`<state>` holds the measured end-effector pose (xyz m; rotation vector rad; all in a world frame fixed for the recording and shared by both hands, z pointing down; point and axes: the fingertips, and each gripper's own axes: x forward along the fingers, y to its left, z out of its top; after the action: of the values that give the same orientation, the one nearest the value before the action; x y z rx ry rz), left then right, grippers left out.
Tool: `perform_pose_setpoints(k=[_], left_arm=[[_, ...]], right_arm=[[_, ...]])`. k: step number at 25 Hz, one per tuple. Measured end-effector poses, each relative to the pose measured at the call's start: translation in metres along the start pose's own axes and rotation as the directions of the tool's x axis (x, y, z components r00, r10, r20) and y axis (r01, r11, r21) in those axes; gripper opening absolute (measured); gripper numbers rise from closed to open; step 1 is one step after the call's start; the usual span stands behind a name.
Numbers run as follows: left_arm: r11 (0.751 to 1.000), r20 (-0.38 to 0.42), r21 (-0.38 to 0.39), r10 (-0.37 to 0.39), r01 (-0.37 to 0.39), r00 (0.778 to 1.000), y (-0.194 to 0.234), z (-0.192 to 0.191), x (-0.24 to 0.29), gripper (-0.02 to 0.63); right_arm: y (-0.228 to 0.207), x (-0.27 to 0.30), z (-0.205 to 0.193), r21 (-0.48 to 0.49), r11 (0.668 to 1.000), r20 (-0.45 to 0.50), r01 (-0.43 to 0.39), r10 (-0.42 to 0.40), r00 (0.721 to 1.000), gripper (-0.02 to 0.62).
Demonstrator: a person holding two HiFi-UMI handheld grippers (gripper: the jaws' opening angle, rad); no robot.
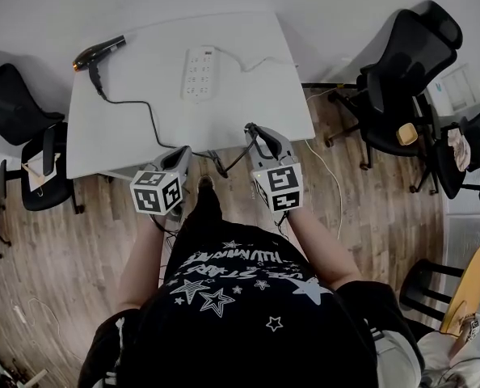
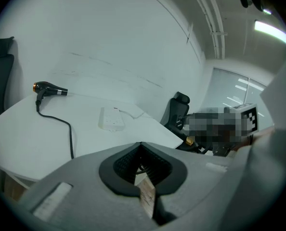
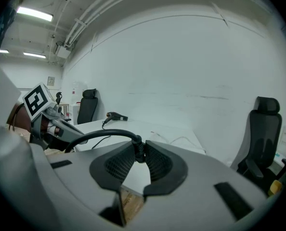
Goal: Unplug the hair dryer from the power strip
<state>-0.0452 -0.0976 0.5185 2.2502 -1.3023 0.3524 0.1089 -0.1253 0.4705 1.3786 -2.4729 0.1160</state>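
Evidently the black cord (image 3: 105, 131) is already free of the power strip (image 1: 200, 73); the right claw (image 3: 139, 149) is clenched on it at the stiff collar near its end, though how much of that end sits hidden between the pads is hard to tell; the strip lies on the table (image 1: 256, 95) well ahead of this claw, and the hair dryer (image 1: 98, 52) is farther off, ahead and to the left; the left claw (image 2: 142, 146) is pressed shut on nothing; what remains, I judge, is to lay the cord end down on the table ahead, keeping slack so the dryer is not dragged, then release gently.
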Motion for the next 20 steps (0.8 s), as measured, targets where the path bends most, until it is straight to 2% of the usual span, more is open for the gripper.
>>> perform_pose_setpoints(k=[10,20], left_arm=[[0.999,0.004,-0.033,0.029,-0.029,1.000,-0.027,-0.031,-0.037,0.007],[0.996,0.048,-0.073,0.063,-0.059,0.997,-0.043,-0.054,-0.071,0.006]], right_arm=[[0.019,-0.042,-0.004,0.009,0.999,0.034,-0.032,0.031,0.999,0.075],[0.041,-0.075,-0.025,0.000,0.998,0.010,-0.056,0.056,0.998,0.075]])
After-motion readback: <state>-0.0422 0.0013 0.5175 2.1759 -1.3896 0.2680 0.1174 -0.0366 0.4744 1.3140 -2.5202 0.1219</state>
